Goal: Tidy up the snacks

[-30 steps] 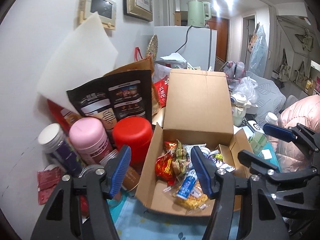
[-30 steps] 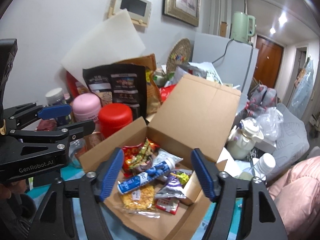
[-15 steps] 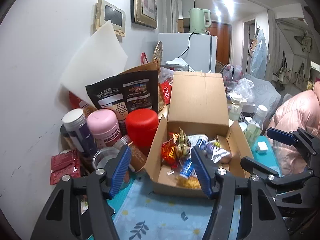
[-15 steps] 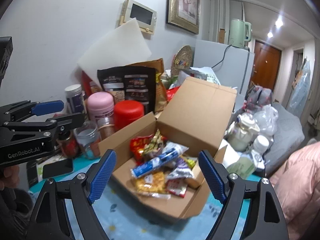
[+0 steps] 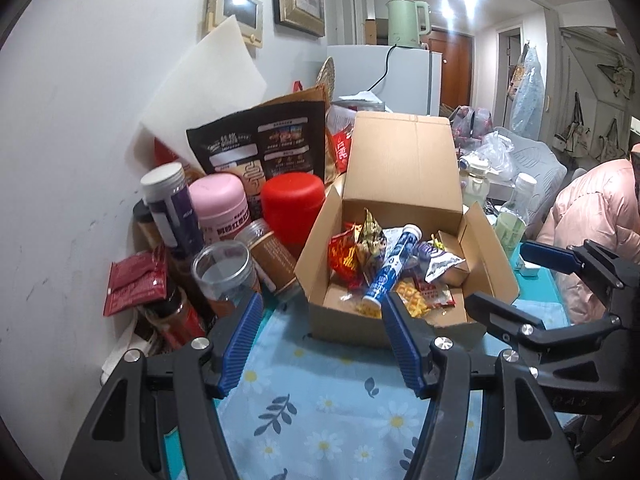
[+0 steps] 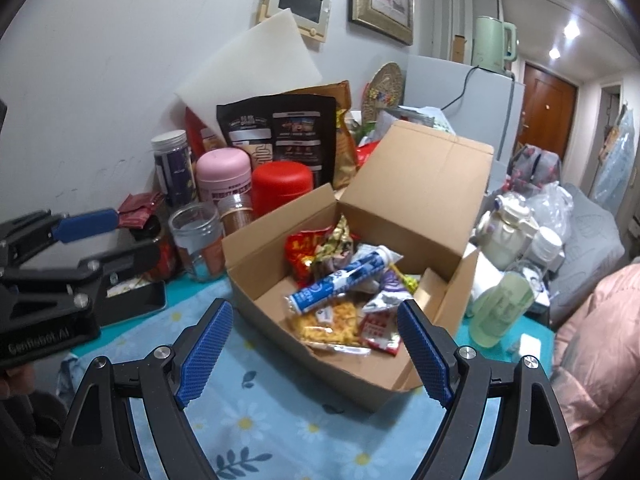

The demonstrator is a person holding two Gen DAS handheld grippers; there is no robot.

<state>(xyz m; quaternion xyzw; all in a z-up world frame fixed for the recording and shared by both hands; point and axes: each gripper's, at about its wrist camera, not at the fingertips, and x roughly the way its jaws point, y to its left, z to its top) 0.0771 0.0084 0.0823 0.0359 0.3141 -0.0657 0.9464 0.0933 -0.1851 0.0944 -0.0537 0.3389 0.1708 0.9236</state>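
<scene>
An open cardboard box [image 5: 320, 252] [image 6: 260, 276] stands on the blue flowered cloth, lid tilted back. Inside lie several snack packets, among them a red packet [image 5: 343, 257] [image 6: 300, 254], a blue-and-white tube [image 5: 390, 272] [image 6: 340, 280] and a yellow chip bag [image 6: 340, 328]. My left gripper [image 5: 322, 340] is open and empty, a little before the box's near wall. My right gripper [image 6: 312, 350] is open and empty, before the box's near corner. Each gripper shows in the other's view: the right one [image 5: 560, 280] and the left one [image 6: 72, 240].
Left of the box stand a red jar [image 5: 294, 200], a pink jar [image 5: 222, 208], a purple bottle [image 5: 168, 208], clear jars [image 5: 224, 272] and a black pouch [image 5: 264, 152] against the wall. Bottles [image 6: 504, 308] and a pink jacket [image 6: 592, 340] lie to the right.
Both grippers have pulled back from the box toward me, still open and empty. The box looks smaller and more of the flowered cloth shows.
</scene>
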